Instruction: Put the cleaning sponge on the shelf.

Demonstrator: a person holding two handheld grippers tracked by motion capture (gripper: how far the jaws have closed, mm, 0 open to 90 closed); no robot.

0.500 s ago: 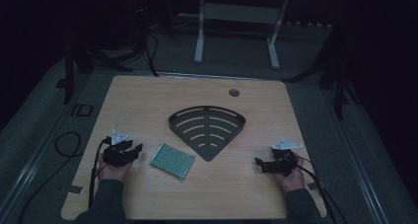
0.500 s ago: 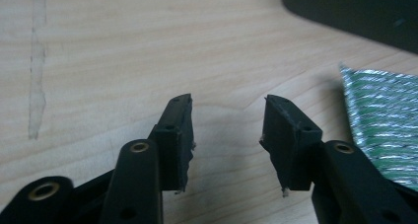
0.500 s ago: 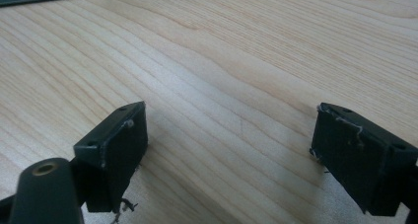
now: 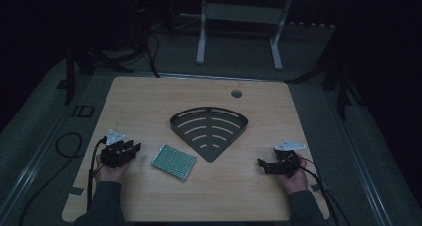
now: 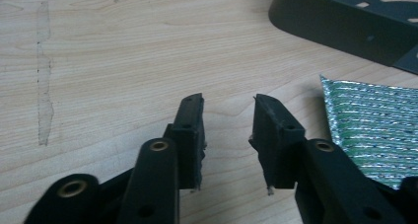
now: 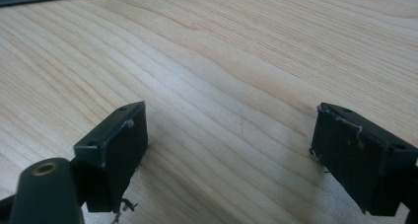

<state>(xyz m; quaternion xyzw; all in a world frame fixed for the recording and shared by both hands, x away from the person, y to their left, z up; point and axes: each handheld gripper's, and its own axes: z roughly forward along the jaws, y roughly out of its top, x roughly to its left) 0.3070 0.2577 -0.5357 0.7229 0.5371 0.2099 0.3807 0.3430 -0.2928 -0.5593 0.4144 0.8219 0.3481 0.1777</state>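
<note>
Two handheld grippers sit low at the near edge of a pale wooden table (image 4: 149,101), each held by a person whose sleeves enter from the bottom of the high view. At left, the left gripper (image 4: 130,149) rests with its jaws a modest gap apart and nothing between them; in the left gripper view (image 5: 227,110) bare wood shows through that gap. Just beside it, toward the table's middle, lies a green sponge cloth (image 4: 173,162) with a glinting woven surface, flat on the wood and apart from the jaws. Beyond the cloth, near but not touching it, stands a dark fan-shaped slotted tray (image 4: 209,126). On the far side, the right gripper (image 4: 262,165) lies well apart from both items, its jaws spread wide over empty wood, as the right gripper view (image 6: 229,115) confirms.

Judging from the layout, the cloth is the likely first pick for the left tool. Risk lies in how flat the cloth sits: jaws coming in level could slide over its top or push it along the smooth wood toward the tray instead of pinching an edge. A thin, limp corner might also slip free once lifted.
</note>
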